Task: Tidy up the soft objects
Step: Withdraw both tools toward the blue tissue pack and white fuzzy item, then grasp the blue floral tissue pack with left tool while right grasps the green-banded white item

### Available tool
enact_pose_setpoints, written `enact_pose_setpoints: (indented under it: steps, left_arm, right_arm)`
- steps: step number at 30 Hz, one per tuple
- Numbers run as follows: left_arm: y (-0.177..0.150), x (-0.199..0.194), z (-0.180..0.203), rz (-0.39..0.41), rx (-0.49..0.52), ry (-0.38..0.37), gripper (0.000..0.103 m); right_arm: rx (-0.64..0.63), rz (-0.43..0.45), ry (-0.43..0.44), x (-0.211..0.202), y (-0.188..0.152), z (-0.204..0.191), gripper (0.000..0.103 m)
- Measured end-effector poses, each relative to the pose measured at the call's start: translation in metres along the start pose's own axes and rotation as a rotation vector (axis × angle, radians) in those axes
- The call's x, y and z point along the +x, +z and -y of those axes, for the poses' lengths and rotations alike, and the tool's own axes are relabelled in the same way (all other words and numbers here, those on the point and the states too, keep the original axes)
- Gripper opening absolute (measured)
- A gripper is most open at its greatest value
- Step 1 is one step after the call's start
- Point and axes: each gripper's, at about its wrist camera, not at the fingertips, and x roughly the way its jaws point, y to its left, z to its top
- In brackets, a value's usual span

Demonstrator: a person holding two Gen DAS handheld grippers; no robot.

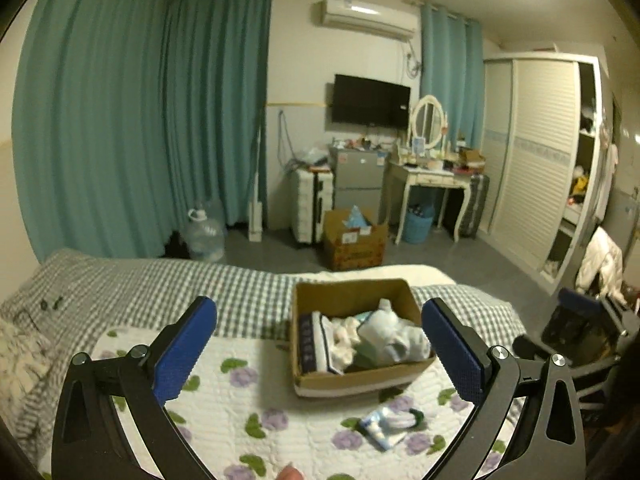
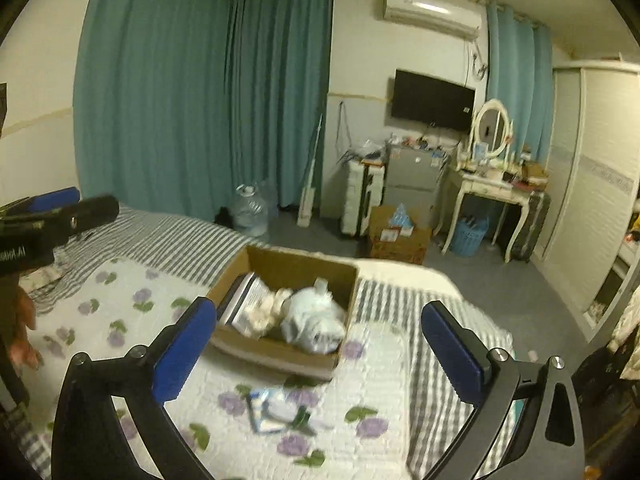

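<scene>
Tongs come first: we hold our left gripper [image 1: 320,350] and our right gripper [image 2: 319,350] spread wide with nothing between the blue pads, free to reach for the next piece; just beyond them a small packet [image 1: 390,424] lies loose on the flowered quilt [image 1: 248,384], not yet put away; past it the cardboard box [image 1: 316,382] sits on the bed, open-topped so soft things drop in, already holding a folded cloth [image 1: 316,340] and white bundles [image 1: 394,338]; teal curtains [image 1: 132,120] hang beyond.
</scene>
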Motion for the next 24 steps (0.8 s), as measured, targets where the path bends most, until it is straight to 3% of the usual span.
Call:
enact_pose_setpoints:
  steps: [2, 5, 13, 24]
  left_arm:
    - [-0.009, -0.006, 0.004, 0.011, 0.001, -0.021, 0.103]
    - [-0.022, 0.001, 0.001, -0.044, -0.058, -0.094, 0.103]
    - [-0.061, 0.041, 0.014, -0.155, -0.026, -0.052, 0.103]
    - [-0.118, 0.112, 0.018, -0.327, -0.007, -0.030, 0.103]
  right_arm:
    - [0.013, -0.022, 0.014, 0.000, -0.010, 0.003, 0.103]
    - [0.012, -0.059, 0.034, 0.007, -0.031, 0.006, 0.103]
    - [-0.084, -0.181, 0.021, 0.057, -0.083, 0.003, 0.103]
    - [-0.158, -0.434, 0.098, 0.162, -0.145, -0.003, 0.103]
